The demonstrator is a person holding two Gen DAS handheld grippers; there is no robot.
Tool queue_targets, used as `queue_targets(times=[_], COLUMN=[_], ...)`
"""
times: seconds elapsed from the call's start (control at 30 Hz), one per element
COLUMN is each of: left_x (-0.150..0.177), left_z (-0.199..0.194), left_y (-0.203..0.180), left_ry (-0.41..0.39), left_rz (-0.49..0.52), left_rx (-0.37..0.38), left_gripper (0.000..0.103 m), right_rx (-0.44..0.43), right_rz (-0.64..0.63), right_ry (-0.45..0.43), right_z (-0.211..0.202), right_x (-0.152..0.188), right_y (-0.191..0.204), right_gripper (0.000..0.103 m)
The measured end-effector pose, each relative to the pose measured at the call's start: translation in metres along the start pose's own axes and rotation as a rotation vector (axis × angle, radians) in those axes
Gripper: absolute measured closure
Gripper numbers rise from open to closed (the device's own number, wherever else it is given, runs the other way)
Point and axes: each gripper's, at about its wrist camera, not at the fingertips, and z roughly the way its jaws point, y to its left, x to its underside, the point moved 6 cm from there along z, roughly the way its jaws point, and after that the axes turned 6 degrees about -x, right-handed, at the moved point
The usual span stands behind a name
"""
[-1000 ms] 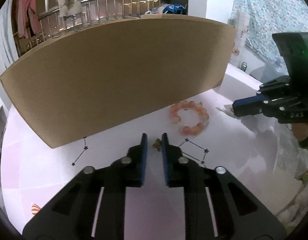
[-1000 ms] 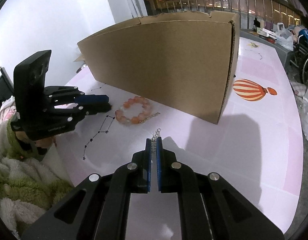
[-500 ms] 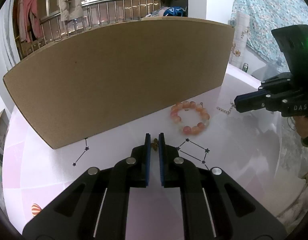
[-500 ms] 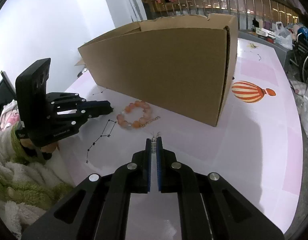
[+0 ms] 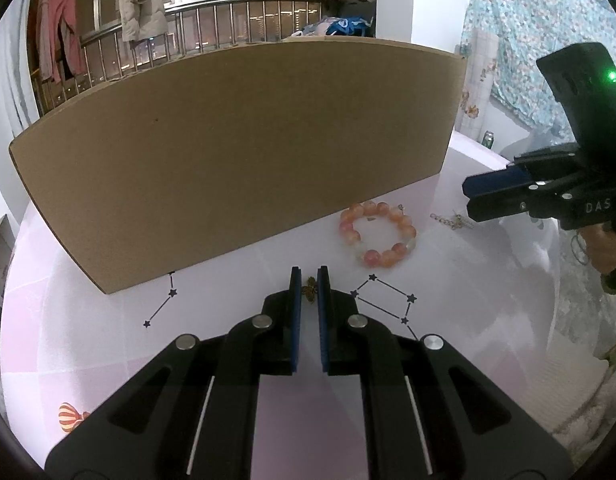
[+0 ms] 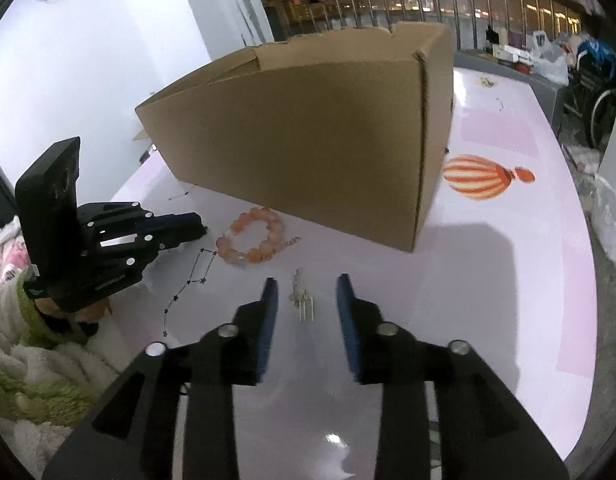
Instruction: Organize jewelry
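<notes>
A pink bead bracelet [image 5: 378, 233] lies on the table in front of a cardboard box [image 5: 244, 152]; it also shows in the right wrist view [image 6: 250, 241]. My left gripper [image 5: 309, 280] is shut on a small gold brooch [image 5: 309, 293], just above the table. My right gripper [image 6: 307, 292] is open, and a silver earring [image 6: 302, 298] lies on the table between its fingers. The right gripper shows at the right of the left wrist view [image 5: 508, 196], and a silver chain [image 5: 452, 219] lies below its tip.
The cardboard box [image 6: 316, 132] stands tall and wide just behind the jewelry. The pink tablecloth [image 6: 488, 264] has a balloon print [image 6: 478, 176] and star lines [image 5: 388, 296]. A railing with hanging clothes [image 5: 140, 4] is behind.
My right gripper has opened and let go of the silver earring, which now lies on the table. My left gripper closed on the gold brooch and stays shut on it.
</notes>
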Motion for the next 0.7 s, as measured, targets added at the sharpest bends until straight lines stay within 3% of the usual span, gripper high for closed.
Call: queue_targets(times=[0.33, 0.53, 0.7], left_x=[0.001, 0.001, 0.001], left_z=[-0.001, -0.002, -0.001], left_y=[0.004, 0.004, 0.004], left_ry=[-0.005, -0.005, -0.004], left_rz=[0.012, 0.02, 0.019], left_rx=[0.005, 0.002, 0.003], left_gripper=[0.096, 0.096, 0.096], right_rx=[0.115, 0.094, 0.065], right_rz=[-0.128, -0.102, -0.052], right_ry=[0.061, 0.069, 0.055], right_z=[0.02, 0.018, 0.017], right_x=[0.003, 0.002, 0.006], right_y=[0.012, 0.008, 0.008], right_gripper=[0.069, 0.094, 0.095])
